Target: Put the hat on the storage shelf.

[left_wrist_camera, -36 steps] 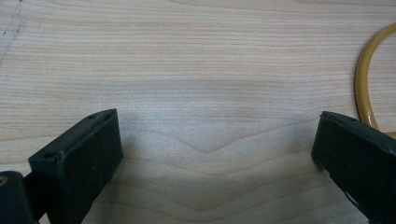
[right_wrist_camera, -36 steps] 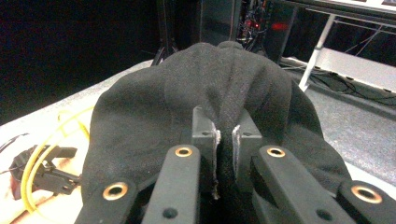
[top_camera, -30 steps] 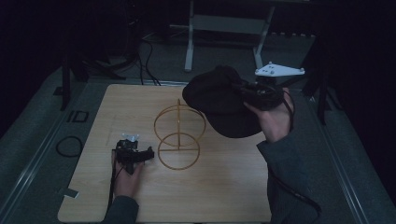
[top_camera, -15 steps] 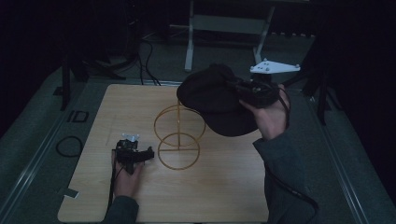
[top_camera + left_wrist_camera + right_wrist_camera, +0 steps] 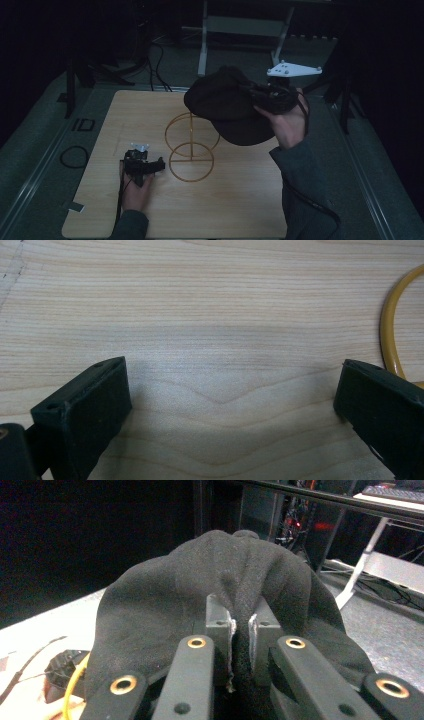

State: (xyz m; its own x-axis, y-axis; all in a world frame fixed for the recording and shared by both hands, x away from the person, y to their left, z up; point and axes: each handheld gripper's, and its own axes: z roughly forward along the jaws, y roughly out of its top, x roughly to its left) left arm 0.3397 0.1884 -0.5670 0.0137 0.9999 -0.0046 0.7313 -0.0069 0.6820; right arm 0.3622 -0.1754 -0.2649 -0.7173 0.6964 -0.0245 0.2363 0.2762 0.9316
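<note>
right gripper (image 5: 241,625): two black jaws rising from the bottom edge, pads pinched tight on a fold of a black hat (image 5: 165,605) whose soft fabric bulges up and spreads to both sides. lower left: a pale table surface (image 5: 45,625), a thin yellow wire (image 5: 75,687) curving beside the hat, and a dark, unclear object (image 5: 62,672) lying on the table. background: dark room, a white stand leg (image 5: 362,565) at right over a grey floor (image 5: 395,635).

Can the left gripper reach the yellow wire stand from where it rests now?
Probably yes. The left gripper lies open on the table, beside the stand, with bare wood between them.
</note>
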